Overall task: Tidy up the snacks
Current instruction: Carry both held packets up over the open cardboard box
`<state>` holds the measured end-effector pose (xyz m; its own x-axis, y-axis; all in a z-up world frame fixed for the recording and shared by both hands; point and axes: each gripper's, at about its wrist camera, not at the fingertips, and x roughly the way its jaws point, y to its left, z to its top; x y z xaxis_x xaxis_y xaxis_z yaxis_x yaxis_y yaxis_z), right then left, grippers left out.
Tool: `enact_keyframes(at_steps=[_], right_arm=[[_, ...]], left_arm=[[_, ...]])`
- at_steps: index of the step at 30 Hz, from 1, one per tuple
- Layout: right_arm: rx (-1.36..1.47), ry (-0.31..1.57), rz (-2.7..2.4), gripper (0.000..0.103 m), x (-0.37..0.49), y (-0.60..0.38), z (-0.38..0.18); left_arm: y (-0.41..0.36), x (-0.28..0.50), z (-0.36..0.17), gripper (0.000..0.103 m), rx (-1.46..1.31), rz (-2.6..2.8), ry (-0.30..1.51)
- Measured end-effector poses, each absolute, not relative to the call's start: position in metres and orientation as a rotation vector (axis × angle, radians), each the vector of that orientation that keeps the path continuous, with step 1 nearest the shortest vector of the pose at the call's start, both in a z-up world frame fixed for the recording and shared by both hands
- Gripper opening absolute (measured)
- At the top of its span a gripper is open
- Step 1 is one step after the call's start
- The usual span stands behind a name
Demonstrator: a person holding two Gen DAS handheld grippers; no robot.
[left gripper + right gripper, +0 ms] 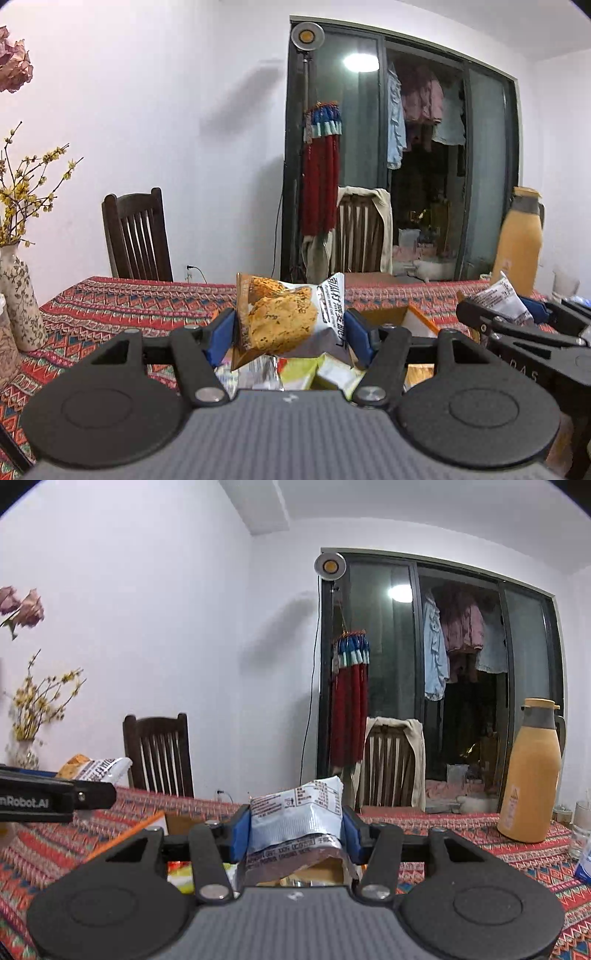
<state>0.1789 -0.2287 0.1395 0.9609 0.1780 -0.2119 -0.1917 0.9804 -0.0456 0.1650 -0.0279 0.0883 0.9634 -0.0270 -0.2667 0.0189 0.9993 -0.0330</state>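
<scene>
My left gripper (290,326) is shut on a snack packet (284,317) printed with golden crackers, held in the air above an open cardboard box (413,319). Inside the box lie several other packets (317,373), yellow-green and silver. My right gripper (295,834) is shut on a white and silver snack packet (295,812) with its printed back facing the camera. In the left wrist view that packet (508,299) and the right gripper (517,314) show at the right. In the right wrist view the cracker packet (94,768) shows at the left edge.
A red patterned tablecloth (461,830) covers the table. An orange thermos jug (532,775) and a glass (581,830) stand at the right. Vases with flowers (18,288) stand at the left. Two wooden chairs (136,236) are behind the table, before a dark glass door.
</scene>
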Motion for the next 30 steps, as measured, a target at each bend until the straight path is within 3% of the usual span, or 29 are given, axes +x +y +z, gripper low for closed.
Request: enact_keyframes(at_steps=[10,30], right_arm=[[-0.079,0.216,0.167,0.05,0.23,-0.206,0.131],[-0.056,0.327,0.172,0.05,0.24,-0.211,0.094]], left_arm=[[-0.014,0.221,0.085,0.065,-0.098,0.058,0.296],[-0.001,0.246,0.041,0.065,-0.098,0.079,0.413]])
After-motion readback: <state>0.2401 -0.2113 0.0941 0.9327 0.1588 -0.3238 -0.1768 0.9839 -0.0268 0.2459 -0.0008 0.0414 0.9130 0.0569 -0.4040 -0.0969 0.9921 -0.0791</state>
